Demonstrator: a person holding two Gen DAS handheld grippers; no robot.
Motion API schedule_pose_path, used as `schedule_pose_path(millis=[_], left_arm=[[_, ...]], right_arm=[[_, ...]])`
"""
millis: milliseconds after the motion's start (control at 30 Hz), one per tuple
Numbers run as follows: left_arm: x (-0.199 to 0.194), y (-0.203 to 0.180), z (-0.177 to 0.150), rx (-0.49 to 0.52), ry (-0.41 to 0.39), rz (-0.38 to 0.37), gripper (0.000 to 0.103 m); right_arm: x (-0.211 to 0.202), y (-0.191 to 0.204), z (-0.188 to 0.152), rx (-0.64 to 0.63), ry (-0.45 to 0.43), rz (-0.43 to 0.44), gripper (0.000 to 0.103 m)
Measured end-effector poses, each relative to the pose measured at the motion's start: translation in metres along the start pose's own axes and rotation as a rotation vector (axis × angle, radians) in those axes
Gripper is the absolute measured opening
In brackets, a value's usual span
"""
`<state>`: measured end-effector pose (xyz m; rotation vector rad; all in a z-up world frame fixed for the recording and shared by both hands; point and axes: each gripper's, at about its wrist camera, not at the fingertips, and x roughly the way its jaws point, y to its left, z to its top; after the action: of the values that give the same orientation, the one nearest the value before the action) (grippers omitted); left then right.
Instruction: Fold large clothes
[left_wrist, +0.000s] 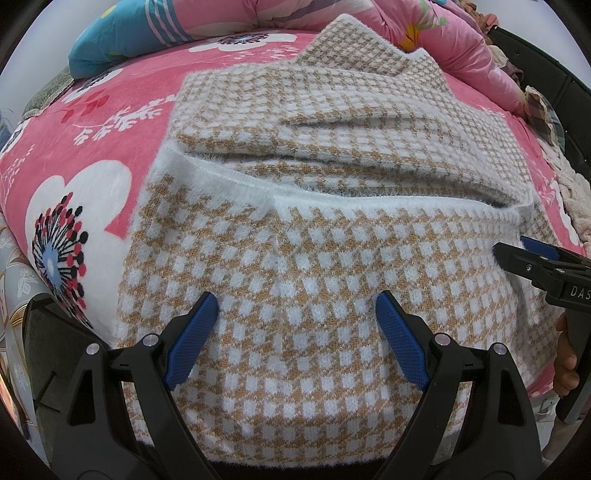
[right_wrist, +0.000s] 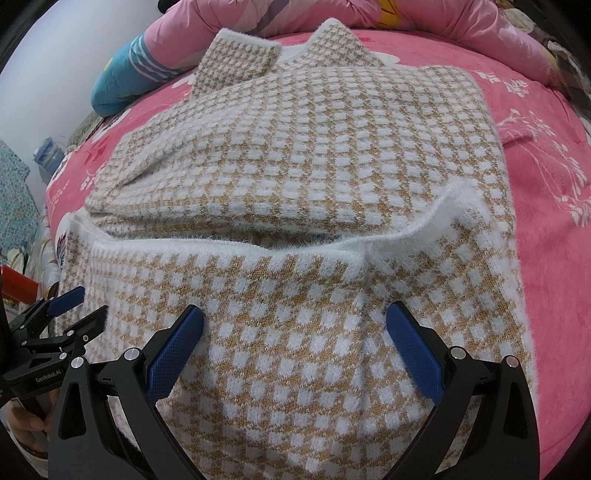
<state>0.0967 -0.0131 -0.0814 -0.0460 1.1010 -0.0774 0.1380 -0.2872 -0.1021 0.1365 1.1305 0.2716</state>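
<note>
A tan-and-white checked sweater (left_wrist: 314, 258) lies on the pink floral blanket (left_wrist: 122, 107), collar at the far end. Its near part is folded up over the body, so the fuzzy white hem band (left_wrist: 332, 201) runs across the middle. My left gripper (left_wrist: 295, 302) stands open above the near fold, nothing pinched between its blue pads. In the right wrist view the same sweater (right_wrist: 295, 166) fills the frame, and my right gripper (right_wrist: 295, 312) is open over the near fold too. Each gripper shows in the other's view: the right (left_wrist: 517, 249), the left (right_wrist: 83, 304).
A blue patterned pillow (left_wrist: 122, 48) and a bunched pink quilt (left_wrist: 454, 40) lie along the far side of the bed. The blanket (right_wrist: 554, 221) extends to the right of the sweater. A person's fingers (left_wrist: 565, 362) hold the right gripper's handle. The bed's near edge drops away below the sweater.
</note>
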Motion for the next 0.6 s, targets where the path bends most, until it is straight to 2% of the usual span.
schedule_pose_path(millis=[400, 600], left_arm=[[-0.002, -0.002, -0.001, 0.01, -0.011, 0.013, 0.084], [-0.014, -0.004, -0.002, 0.022, -0.055, 0.045, 0.084]], right_arm=[[0.0, 0.001, 0.0, 0.003, -0.001, 0.001, 0.097], [0.0, 0.001, 0.0, 0.004, -0.002, 0.001, 0.097]])
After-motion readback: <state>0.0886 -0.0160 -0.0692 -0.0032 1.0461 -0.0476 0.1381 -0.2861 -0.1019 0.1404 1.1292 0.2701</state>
